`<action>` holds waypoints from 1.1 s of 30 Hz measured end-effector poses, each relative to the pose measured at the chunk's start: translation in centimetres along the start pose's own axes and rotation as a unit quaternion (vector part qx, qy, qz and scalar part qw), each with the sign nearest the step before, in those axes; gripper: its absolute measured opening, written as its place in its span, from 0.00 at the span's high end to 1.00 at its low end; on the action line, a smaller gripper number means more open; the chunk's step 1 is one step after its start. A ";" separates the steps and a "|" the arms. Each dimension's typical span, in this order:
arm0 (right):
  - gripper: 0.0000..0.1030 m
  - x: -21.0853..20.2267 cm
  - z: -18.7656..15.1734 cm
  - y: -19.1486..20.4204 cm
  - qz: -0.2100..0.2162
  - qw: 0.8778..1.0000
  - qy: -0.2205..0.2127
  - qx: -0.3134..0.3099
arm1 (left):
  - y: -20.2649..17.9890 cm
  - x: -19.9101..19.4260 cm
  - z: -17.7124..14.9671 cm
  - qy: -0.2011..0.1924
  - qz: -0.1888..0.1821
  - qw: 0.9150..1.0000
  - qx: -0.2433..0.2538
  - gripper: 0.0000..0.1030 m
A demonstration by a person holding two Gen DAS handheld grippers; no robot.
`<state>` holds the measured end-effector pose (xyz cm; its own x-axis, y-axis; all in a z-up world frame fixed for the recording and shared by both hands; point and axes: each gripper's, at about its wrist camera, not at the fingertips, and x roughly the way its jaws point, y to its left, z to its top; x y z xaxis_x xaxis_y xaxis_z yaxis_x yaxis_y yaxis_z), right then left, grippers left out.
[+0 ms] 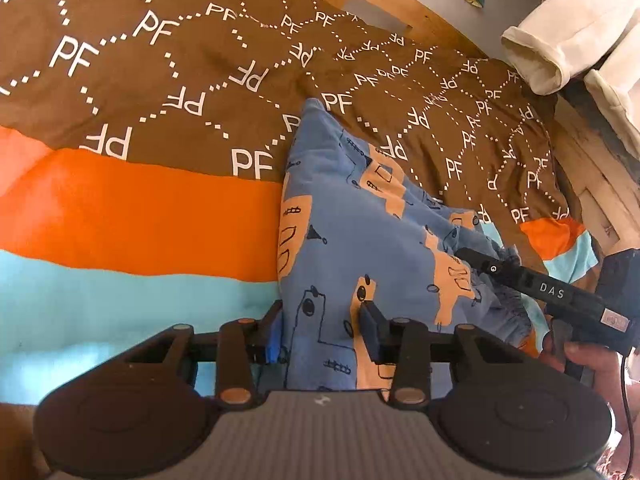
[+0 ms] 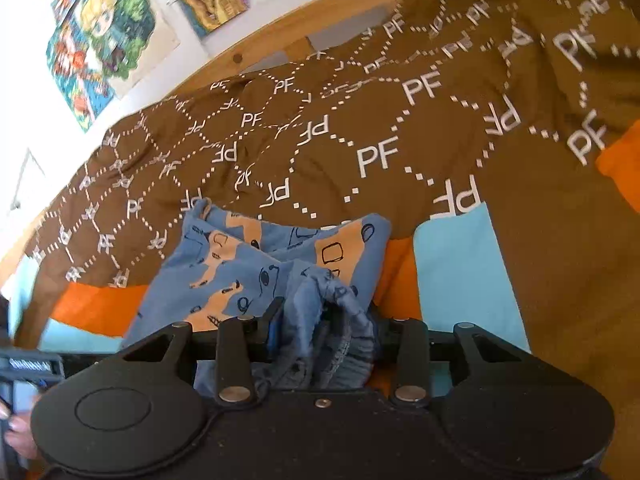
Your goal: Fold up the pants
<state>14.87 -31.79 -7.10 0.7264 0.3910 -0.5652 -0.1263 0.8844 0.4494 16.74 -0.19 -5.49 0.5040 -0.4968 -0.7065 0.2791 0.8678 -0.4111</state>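
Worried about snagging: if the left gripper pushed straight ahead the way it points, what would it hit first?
The left gripper already has the blue pants between its fingers, so more pants fabric comes first; beyond lies the brown bedspread.

- Left claw (image 1: pixel 324 334): black linkage arms with copper-coloured rivets, two round black discs, a ribbed grey plate between them, one blue finger pad (image 1: pixel 273 342).
- Right claw (image 2: pixel 324 330): all-black body, silver rivets, one small screw at the centre, blue pad on one finger.
- Seen from the left wrist, the right claw's black shaft reads "DAS" in white, with a black cable (image 1: pixel 631 420).
- Bare skin on the right hand (image 1: pixel 588 364).
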 end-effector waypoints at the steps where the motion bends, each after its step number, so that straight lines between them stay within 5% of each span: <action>1: 0.60 0.0 -0.1 0.3 -0.005 1.000 -0.002 -0.008 | 0.0 0.0 0.0 0.000 0.001 1.000 0.001 0.59; 20: 0.61 -0.1 -1.3 2.4 -0.053 0.995 -0.027 -0.080 | 0.4 -0.2 0.0 -0.006 -0.002 1.000 -0.019 0.76; 33: 0.77 -0.6 -3.5 7.3 -0.144 0.957 -0.080 -0.239 | -0.7 -1.9 -0.3 -0.040 -0.003 0.999 0.005 0.85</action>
<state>11.15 -24.65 -5.88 0.8668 0.1040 -0.4878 -0.1729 0.9800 -0.0981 15.35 0.11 -4.02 0.5661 -0.4999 -0.6555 0.2896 0.8651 -0.4096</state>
